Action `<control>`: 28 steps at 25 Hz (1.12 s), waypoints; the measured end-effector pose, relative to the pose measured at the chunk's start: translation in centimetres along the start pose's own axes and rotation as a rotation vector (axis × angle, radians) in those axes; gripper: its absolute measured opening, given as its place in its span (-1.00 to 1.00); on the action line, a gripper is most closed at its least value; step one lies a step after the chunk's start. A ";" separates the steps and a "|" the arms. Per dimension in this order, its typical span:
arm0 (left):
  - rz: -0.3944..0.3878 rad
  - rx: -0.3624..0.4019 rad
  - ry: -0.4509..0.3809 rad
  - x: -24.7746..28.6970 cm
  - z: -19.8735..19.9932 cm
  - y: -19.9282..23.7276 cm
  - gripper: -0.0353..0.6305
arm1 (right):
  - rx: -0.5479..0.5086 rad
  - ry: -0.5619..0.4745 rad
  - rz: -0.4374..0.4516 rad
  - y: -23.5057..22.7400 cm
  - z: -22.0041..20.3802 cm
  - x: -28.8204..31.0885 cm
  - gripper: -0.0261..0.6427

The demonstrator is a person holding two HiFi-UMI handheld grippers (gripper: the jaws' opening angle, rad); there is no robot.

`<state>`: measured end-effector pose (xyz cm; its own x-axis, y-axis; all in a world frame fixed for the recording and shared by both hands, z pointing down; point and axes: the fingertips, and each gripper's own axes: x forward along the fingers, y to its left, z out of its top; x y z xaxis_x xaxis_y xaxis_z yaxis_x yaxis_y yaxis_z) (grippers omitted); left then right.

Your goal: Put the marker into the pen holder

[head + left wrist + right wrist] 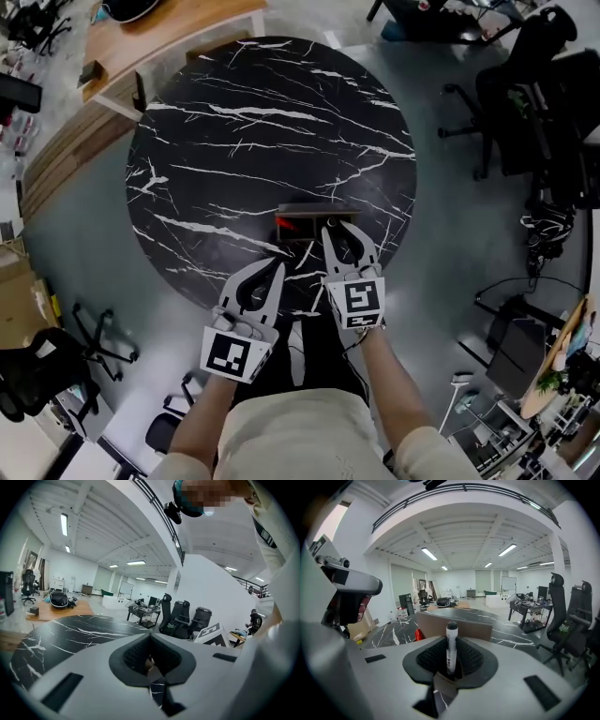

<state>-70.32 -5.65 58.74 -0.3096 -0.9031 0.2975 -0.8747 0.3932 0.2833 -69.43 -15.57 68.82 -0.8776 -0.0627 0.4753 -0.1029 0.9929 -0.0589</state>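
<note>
Our right tongs [340,232] are closed on the marker [451,648]. In the right gripper view it stands upright between the dark pads, its long axis vertical and crossing the line of the tongs. The dark cap end points up, and the lower end is sunk between the pads where we cannot see it. In the head view we cannot make the marker out; it is lost among the tongs.

The pen holder [317,213] sits on the black marble worktop [234,141], toward its near right part. It is a low brown box whose long axis runs left to right. It lies directly on the far side of the right tongs, whose tips seem to reach about its near wall. From the gripper's own camera, that brown wall spans the view just behind the marker. A red thing [418,633] shows at the holder's left end.

Our left tongs [267,274] are closed with nothing gripped that we can see. They hang near and to the left, farther from the holder than the right ones, and we judge they have no part in this step.

As we read it, the marker already points the right way. The coming move turns on carrying it a little farther over the near wall, then lowering it along its own axis before letting go
</note>
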 end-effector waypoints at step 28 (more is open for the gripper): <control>-0.001 0.063 0.015 -1.8 1.0 -1.8 -0.87 | 0.053 -0.060 -0.027 2.6 4.3 -6.4 -0.67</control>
<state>-68.54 -4.92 56.79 -0.3040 -0.9005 0.3110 -0.8966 0.3808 0.2260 -66.07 -13.05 61.83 -0.9006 -0.0966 0.4237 -0.1498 0.9843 -0.0939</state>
